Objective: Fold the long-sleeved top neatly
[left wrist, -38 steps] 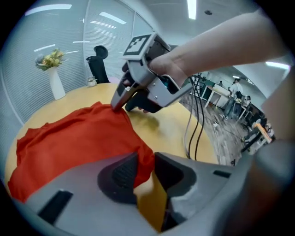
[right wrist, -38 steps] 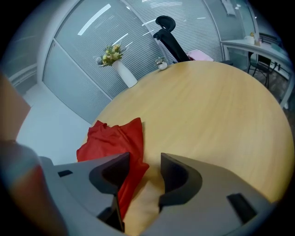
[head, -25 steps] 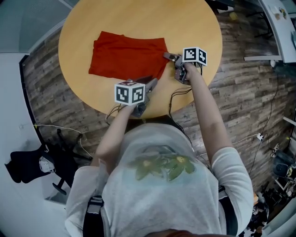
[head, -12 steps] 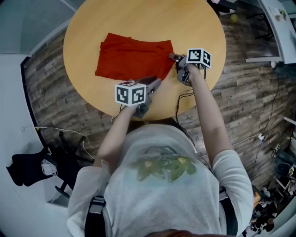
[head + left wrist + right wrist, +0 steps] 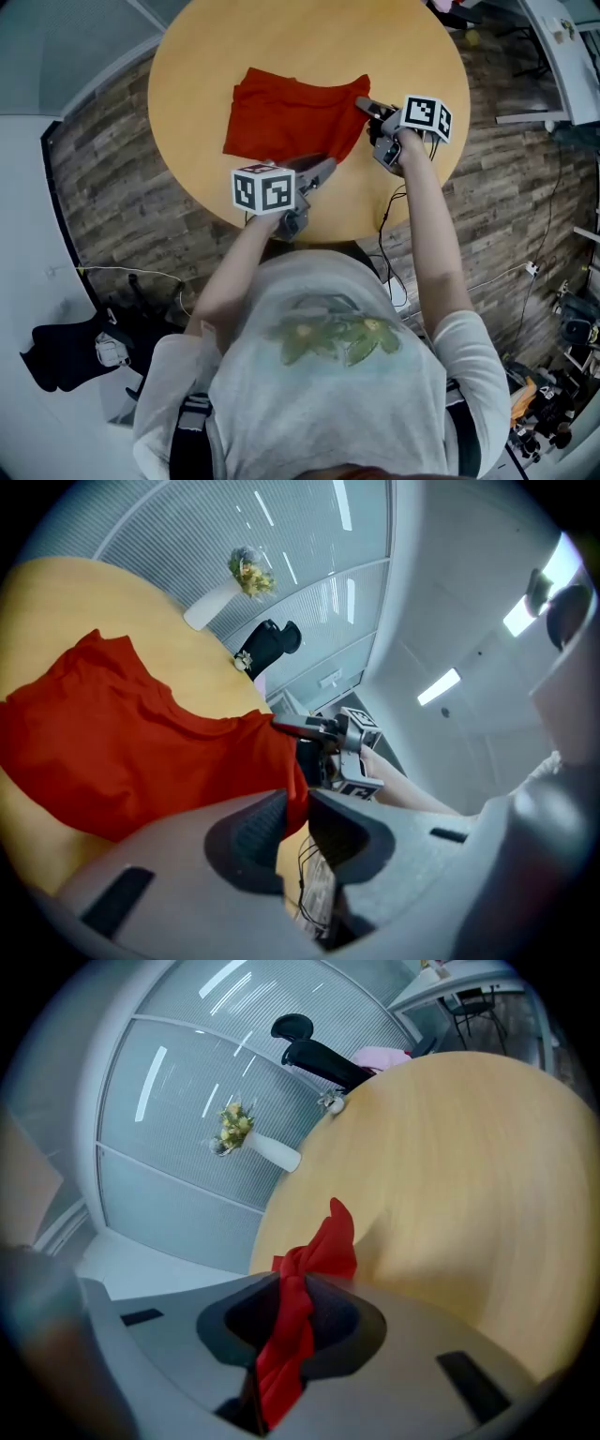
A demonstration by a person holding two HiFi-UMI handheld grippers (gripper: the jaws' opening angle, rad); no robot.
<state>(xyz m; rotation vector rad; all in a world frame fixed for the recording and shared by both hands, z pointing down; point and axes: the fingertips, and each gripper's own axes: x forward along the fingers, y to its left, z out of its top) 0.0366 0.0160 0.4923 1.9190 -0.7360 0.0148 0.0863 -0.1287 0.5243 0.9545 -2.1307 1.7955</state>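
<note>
On the round wooden desk [image 5: 216, 56] lies the red long-sleeved top [image 5: 291, 122], a rough rectangle. The left tool [image 5: 322, 170] is clamped on its near edge. The right tool [image 5: 366, 106], its jaws having just been closing, pinches bunched fabric at the right corner.

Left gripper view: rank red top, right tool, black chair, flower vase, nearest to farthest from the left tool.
1. The red top, clamped in the left tool.
2. The right tool, ahead-right, jaws just closed on the top.
3. The black chair and flower vase, beyond the table: too close to call.
</note>
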